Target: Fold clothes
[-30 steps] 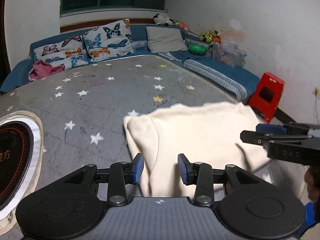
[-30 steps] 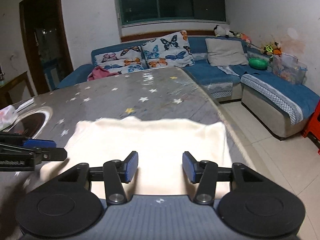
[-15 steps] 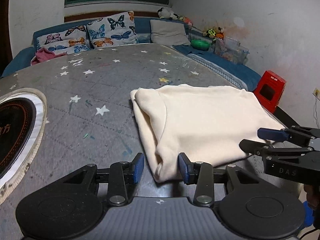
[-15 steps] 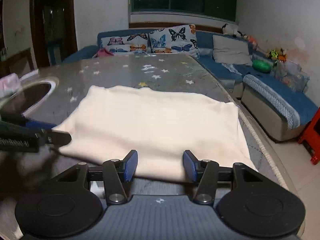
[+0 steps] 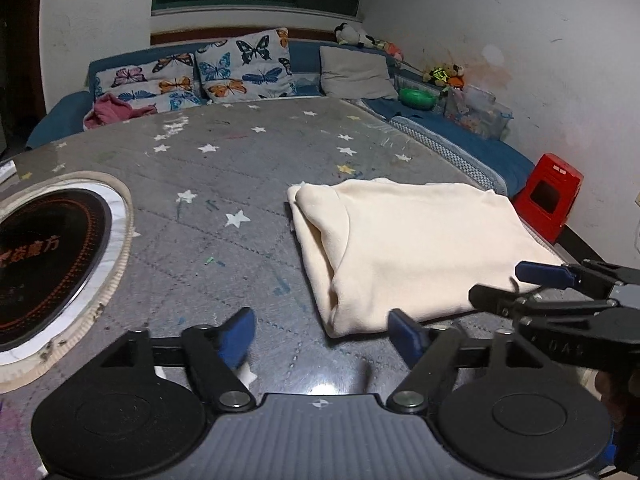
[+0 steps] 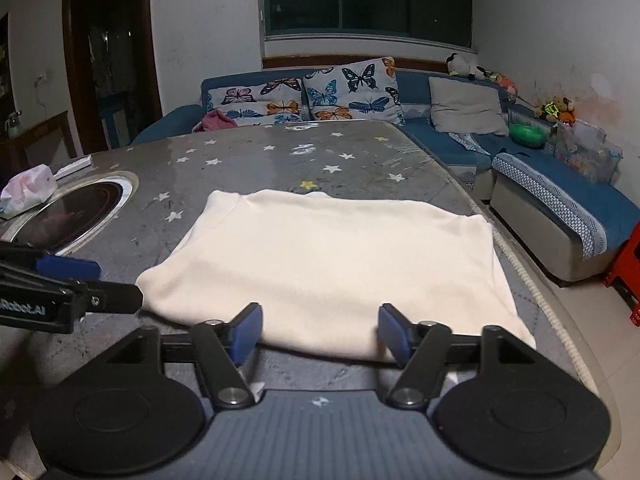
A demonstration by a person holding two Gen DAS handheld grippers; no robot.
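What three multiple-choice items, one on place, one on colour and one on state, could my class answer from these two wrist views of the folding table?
1. Where does the cream garment lie?
A. on the sofa
B. on the star-patterned table, toward its right edge
C. on the floor

2. What colour is the stool beside the table?
A. red
B. green
C. white

3. How do the jaws of the left gripper and right gripper stand?
A. both clamped on the garment
B. one open, one clamped
C. both open, holding nothing

Answers:
1 B, since the folded garment rests flat on the table near the edge that faces the sofa.
2 A, since the stool by the wall is plainly red.
3 C, since each wrist view shows a wide gap between the blue pads, with the cloth lying beyond them.
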